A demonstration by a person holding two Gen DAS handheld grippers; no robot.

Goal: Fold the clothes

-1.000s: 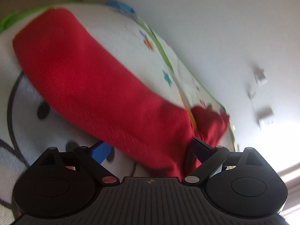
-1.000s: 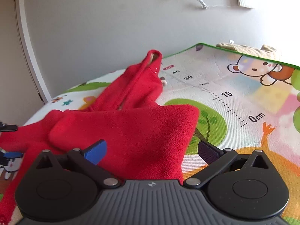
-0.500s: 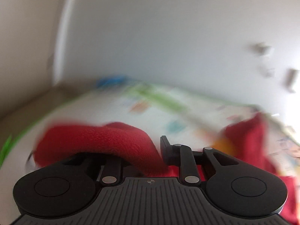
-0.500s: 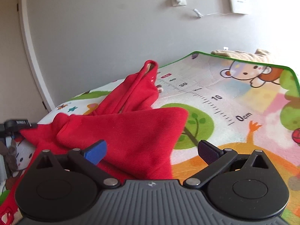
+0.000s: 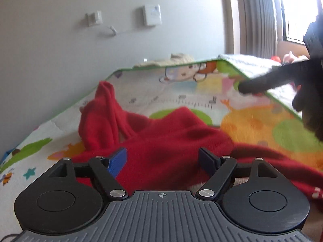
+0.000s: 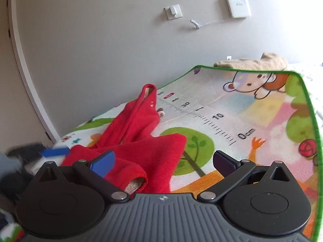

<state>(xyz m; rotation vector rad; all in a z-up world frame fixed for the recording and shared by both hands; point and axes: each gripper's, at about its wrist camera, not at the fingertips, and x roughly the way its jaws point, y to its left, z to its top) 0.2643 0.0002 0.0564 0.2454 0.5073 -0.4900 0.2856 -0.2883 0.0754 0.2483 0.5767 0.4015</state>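
A red fleece garment [image 5: 171, 133] lies crumpled on the colourful play mat [image 5: 252, 125], with a sleeve or hood bunched up at the far left [image 5: 105, 109]. My left gripper [image 5: 163, 161] is open and empty just above the garment's near part. In the right wrist view the garment [image 6: 145, 147] lies left of centre, a folded sleeve with its cuff [image 6: 135, 185] near the camera. My right gripper [image 6: 163, 161] is open and empty above the garment's right edge. The left gripper's blue finger [image 6: 54, 152] shows blurred at the far left.
A beige cloth [image 6: 254, 62] lies beyond the mat's far green edge [image 6: 242, 69] by the grey wall. A black gloved hand or gripper part [image 5: 282, 80] reaches in from the right of the left wrist view. A curtain and window [image 5: 262, 16] are at the right.
My left gripper was shut on the red sleeve half a second ago; it has swung over, let go and now stands open. The sleeve now lies folded across the garment. My right gripper stayed open.
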